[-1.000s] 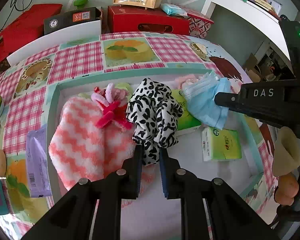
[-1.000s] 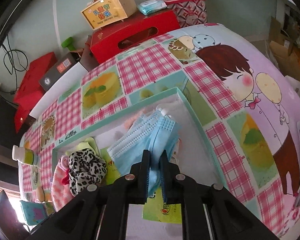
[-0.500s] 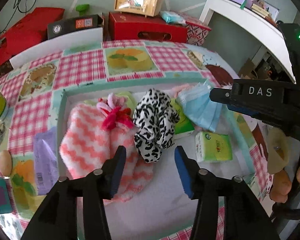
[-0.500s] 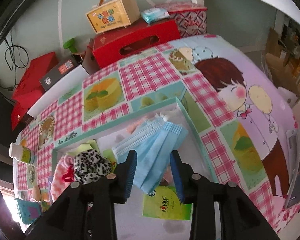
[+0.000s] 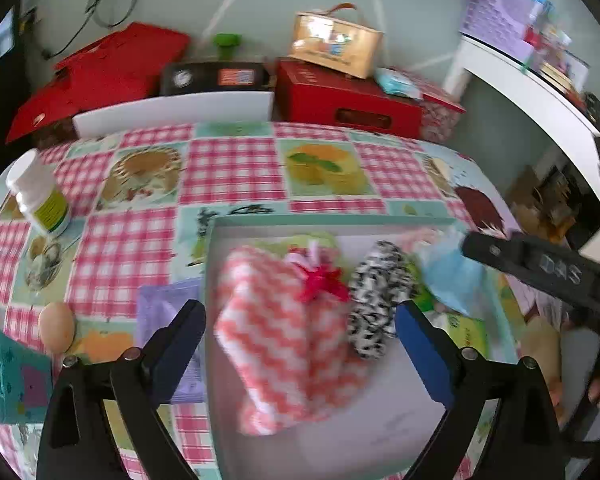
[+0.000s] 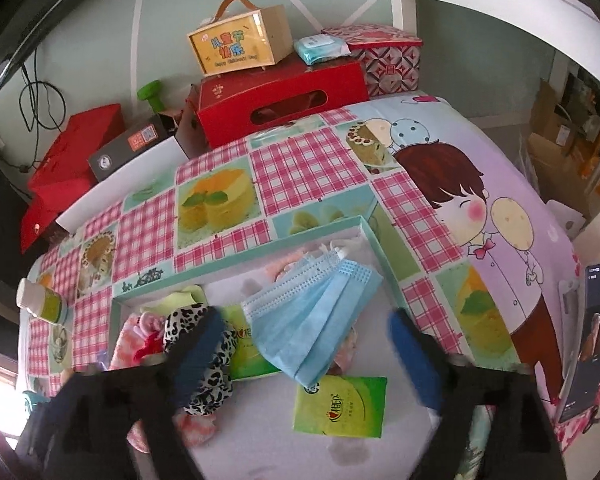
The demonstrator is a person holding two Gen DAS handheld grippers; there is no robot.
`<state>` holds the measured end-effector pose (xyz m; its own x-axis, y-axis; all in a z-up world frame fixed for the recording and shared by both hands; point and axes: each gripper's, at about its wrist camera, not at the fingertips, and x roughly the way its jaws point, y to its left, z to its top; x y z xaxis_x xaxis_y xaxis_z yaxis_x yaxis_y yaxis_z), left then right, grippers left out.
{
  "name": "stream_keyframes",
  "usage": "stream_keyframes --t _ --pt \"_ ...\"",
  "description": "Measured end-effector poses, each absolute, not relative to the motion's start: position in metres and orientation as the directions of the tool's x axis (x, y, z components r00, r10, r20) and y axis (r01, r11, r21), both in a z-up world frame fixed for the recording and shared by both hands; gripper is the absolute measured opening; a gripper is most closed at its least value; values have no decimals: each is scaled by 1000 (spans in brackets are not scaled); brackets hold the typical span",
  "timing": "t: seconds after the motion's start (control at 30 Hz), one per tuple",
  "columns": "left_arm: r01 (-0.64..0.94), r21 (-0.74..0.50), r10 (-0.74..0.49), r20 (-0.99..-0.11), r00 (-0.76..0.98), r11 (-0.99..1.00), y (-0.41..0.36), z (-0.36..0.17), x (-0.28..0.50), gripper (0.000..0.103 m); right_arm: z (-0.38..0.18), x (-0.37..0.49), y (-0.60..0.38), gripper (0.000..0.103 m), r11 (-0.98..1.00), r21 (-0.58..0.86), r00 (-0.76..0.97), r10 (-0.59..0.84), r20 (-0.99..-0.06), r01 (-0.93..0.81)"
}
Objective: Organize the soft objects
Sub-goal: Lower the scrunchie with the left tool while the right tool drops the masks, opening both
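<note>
Tongs on both sides have just been opening and stand apart, clamped on nothing. Left tongs (image 5: 300, 328) hover over the tray (image 5: 380, 440), the leopard-print cloth (image 5: 374, 300) lying loose just ahead, long axis along their line. Right tongs (image 6: 306, 340) frame the blue face masks (image 6: 312, 320), which run slantwise away toward the far right corner.
</note>
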<state>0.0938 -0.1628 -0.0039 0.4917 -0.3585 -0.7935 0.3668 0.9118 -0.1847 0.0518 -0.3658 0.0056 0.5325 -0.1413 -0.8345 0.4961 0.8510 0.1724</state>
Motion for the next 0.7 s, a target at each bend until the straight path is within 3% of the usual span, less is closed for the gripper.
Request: stream_keyframes --t 0.23,0.7 --pt "285 -200 -325 -796 511 938 -145 -9 103 96 -4 58 -361 103 865 135 499 -144 -855 482" --pt "267 -197 -309 -817 487 943 -141 -15 108 96 -7 60 -358 103 868 110 475 -155 -866 484"
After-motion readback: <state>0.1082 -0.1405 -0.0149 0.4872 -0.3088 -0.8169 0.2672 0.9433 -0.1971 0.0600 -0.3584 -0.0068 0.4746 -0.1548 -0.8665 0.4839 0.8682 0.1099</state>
